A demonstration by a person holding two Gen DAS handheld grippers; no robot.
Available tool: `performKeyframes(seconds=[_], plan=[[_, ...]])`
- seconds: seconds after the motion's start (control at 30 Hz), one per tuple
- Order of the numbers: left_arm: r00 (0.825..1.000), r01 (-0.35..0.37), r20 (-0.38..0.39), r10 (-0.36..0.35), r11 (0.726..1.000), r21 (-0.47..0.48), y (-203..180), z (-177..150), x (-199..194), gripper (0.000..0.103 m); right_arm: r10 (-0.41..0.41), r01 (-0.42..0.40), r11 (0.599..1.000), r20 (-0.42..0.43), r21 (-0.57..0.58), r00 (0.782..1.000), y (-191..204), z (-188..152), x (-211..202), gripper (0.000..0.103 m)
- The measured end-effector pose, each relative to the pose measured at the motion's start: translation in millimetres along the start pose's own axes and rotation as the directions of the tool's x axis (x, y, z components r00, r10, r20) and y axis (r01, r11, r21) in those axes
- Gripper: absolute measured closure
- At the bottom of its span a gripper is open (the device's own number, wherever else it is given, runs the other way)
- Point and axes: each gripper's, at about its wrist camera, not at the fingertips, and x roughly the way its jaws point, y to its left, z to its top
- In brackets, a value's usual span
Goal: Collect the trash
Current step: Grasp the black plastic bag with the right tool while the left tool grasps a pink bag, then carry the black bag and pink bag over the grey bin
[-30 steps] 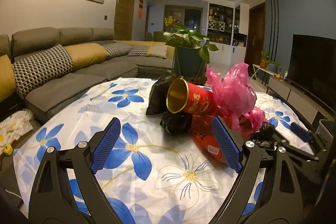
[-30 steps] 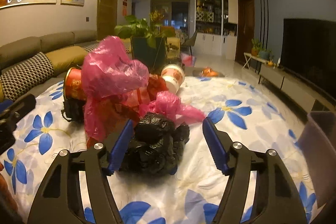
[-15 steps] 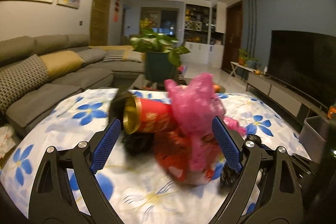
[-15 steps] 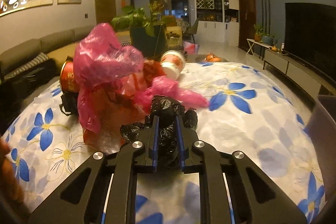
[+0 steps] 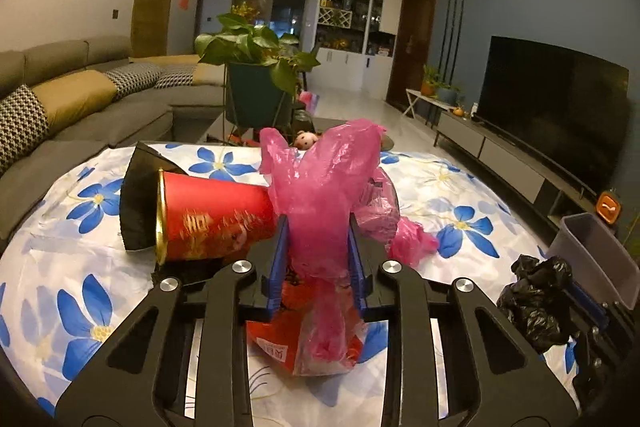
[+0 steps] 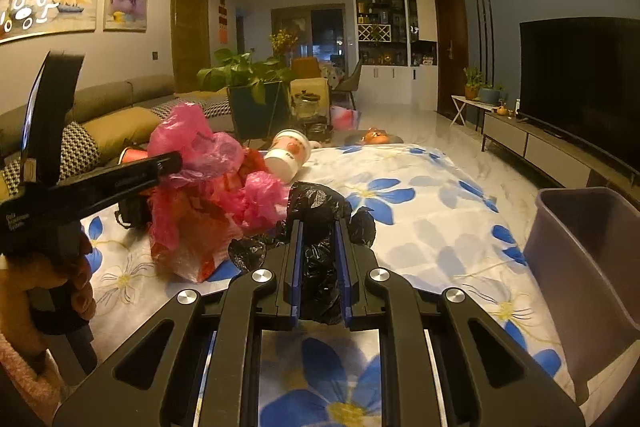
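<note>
In the left wrist view my left gripper [image 5: 318, 247] is shut on a pink plastic bag [image 5: 324, 187] with a red wrapper [image 5: 280, 343] under it. A red tin can [image 5: 212, 215] lies on its side just left of the bag, beside a black bag [image 5: 136, 203]. In the right wrist view my right gripper [image 6: 318, 259] is shut on a crumpled black plastic bag [image 6: 320, 207], which also shows in the left wrist view [image 5: 536, 303]. The pink bag [image 6: 200, 147] and a paper cup [image 6: 288, 155] lie to its left on the flowered tablecloth [image 6: 420, 219].
A grey bin [image 6: 588, 267] stands at the table's right edge, also in the left wrist view [image 5: 596, 259]. A potted plant [image 5: 256, 87] stands behind the table. A sofa [image 5: 80, 99] is at left, a TV [image 5: 552, 107] at right.
My left gripper moved in and shut on the pink bag. My right gripper shut on the black bag, lifted it and drew it right, toward the bin.
</note>
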Motion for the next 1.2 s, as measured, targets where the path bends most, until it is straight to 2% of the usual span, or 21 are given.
performKeyframes(seconds=[0.2, 0.37, 0.5, 0.73, 0.9, 1.03, 1.2], plan=[[0.996, 0.002, 0.094, -0.001, 1.000, -0.011, -6.3, -2.8, -42.5, 0.079, -0.020, 0.019, 1.000, 0.036, 0.005, 0.999, -12.3, 1.6, -16.1, 0.087], [0.983, 0.048, 0.179, -0.046, 0.999, -0.004, -14.0, 1.7, -84.8, 0.079, -0.040, 0.039, 0.999, 0.064, 0.015, 0.997, -22.2, 6.7, -31.3, 0.087], [0.974, 0.076, 0.215, -0.076, 0.997, 0.007, -23.2, 6.1, -104.4, 0.079, -0.056, 0.055, 0.998, 0.092, 0.020, 0.994, -28.6, 10.1, -44.5, 0.087], [0.970, 0.127, 0.201, -0.137, 0.990, 0.059, -57.3, 4.0, -106.5, 0.079, -0.105, 0.102, 0.994, 0.136, 0.032, 0.985, -48.3, 15.6, -66.8, 0.087], [0.962, 0.197, 0.172, -0.214, 0.974, 0.109, -92.1, -0.1, -98.8, 0.079, -0.174, 0.168, 0.984, 0.165, 0.050, 0.971, -72.4, 19.5, -82.1, 0.087], [0.947, 0.263, 0.146, -0.285, 0.952, 0.155, -129.0, -3.1, -88.3, 0.079, -0.243, 0.234, 0.970, 0.179, 0.073, 0.953, -95.6, 20.8, -92.9, 0.087], [0.923, 0.341, 0.126, -0.365, 0.924, 0.175, -172.0, -4.7, -76.6, 0.079, -0.352, 0.335, 0.935, 0.193, 0.117, 0.916, -133.6, 22.2, -107.0, 0.087]])
